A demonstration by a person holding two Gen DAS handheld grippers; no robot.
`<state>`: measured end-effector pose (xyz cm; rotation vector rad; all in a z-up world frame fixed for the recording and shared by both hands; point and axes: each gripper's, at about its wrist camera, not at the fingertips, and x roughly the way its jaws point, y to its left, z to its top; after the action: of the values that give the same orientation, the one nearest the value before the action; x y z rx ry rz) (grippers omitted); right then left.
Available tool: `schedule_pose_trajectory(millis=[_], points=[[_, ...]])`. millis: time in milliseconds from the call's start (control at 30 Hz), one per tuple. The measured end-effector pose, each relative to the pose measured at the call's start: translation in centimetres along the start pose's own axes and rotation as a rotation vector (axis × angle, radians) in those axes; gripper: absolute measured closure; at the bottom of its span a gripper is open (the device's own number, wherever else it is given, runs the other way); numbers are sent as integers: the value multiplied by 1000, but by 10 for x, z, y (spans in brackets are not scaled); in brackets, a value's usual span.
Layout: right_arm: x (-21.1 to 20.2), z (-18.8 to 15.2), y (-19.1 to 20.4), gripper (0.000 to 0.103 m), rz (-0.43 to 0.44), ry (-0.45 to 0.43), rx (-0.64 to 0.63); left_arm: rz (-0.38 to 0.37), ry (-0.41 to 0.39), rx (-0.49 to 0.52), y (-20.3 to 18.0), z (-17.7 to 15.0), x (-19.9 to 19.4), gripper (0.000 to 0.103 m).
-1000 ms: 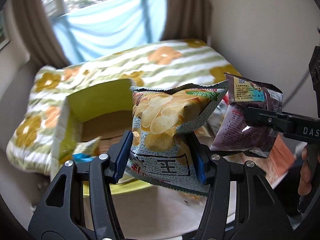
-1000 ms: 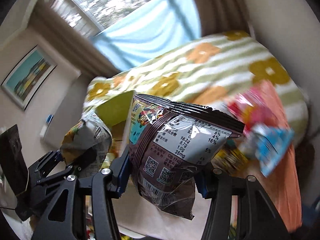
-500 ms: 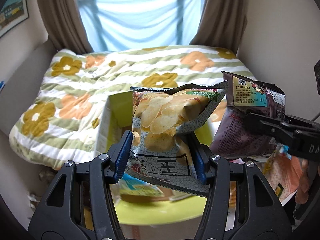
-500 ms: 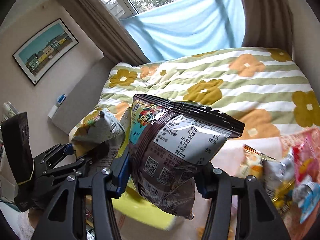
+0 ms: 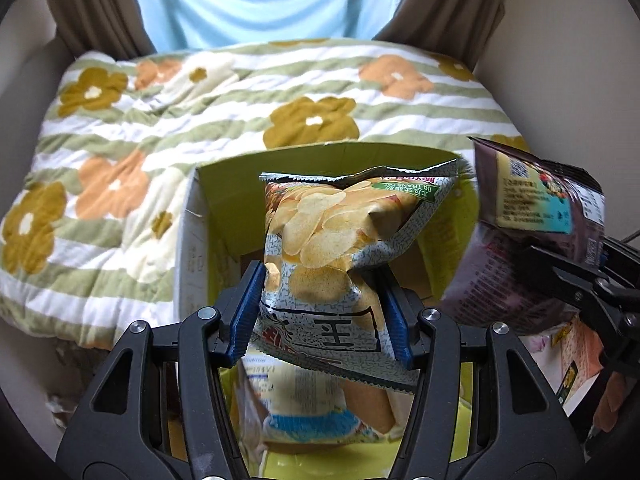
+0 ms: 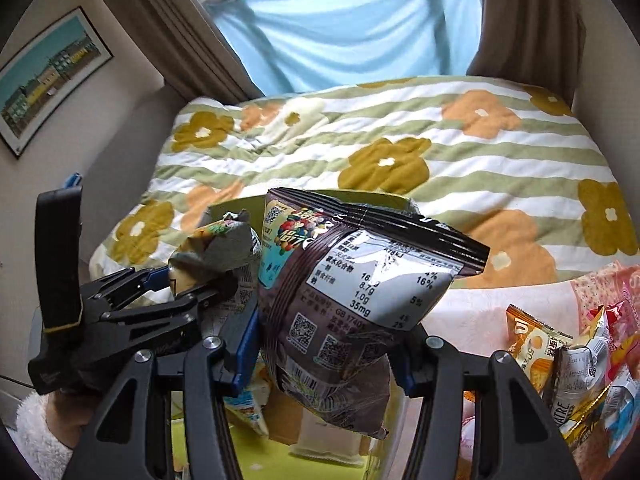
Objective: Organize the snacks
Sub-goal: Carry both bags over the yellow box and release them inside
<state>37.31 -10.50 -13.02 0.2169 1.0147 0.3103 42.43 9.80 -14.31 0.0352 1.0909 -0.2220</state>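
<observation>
While both bags are held above the yellow-green box (image 5: 224, 184), its open top is seen ringed by upright flaps, with the flowered bedspread (image 5: 160, 120) rising just behind the far flap. Inside the box, other packets (image 5: 304, 408) are seen lying at the bottom, and free room is left around them. The chip bag (image 5: 340, 248) is clamped near its lower end by the left gripper (image 5: 326, 312), whose fingers (image 5: 244, 312) are pressed in against both sides. The dark purple bag (image 6: 352, 300) is pinched likewise by the right gripper (image 6: 324, 356), just beside the chip bag. More loose snacks (image 6: 576, 364) are piled to the right of the box.
</observation>
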Motion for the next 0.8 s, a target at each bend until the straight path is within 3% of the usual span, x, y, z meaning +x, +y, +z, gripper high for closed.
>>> schedule_pose_trajectory(millis=[167, 233, 300, 333, 367, 500, 800], points=[[16, 4, -10, 53, -4, 31, -13, -2, 46, -36, 7, 4, 23, 51], [22, 6, -12, 53, 2, 44, -13, 6, 55, -57, 8, 6, 29, 45], [25, 6, -15, 53, 15, 64, -16, 19, 46, -65, 8, 7, 30, 22], [26, 7, -17, 53, 23, 70, -16, 30, 31, -62, 7, 6, 28, 5], [27, 7, -18, 53, 29, 72, -17, 39, 11, -56, 6, 6, 25, 1], [27, 7, -16, 53, 40, 86, -28, 91, -24, -32, 1, 5, 15, 1], [27, 7, -1, 53, 29, 91, -94, 104, -17, -78, 7, -10, -8, 1]])
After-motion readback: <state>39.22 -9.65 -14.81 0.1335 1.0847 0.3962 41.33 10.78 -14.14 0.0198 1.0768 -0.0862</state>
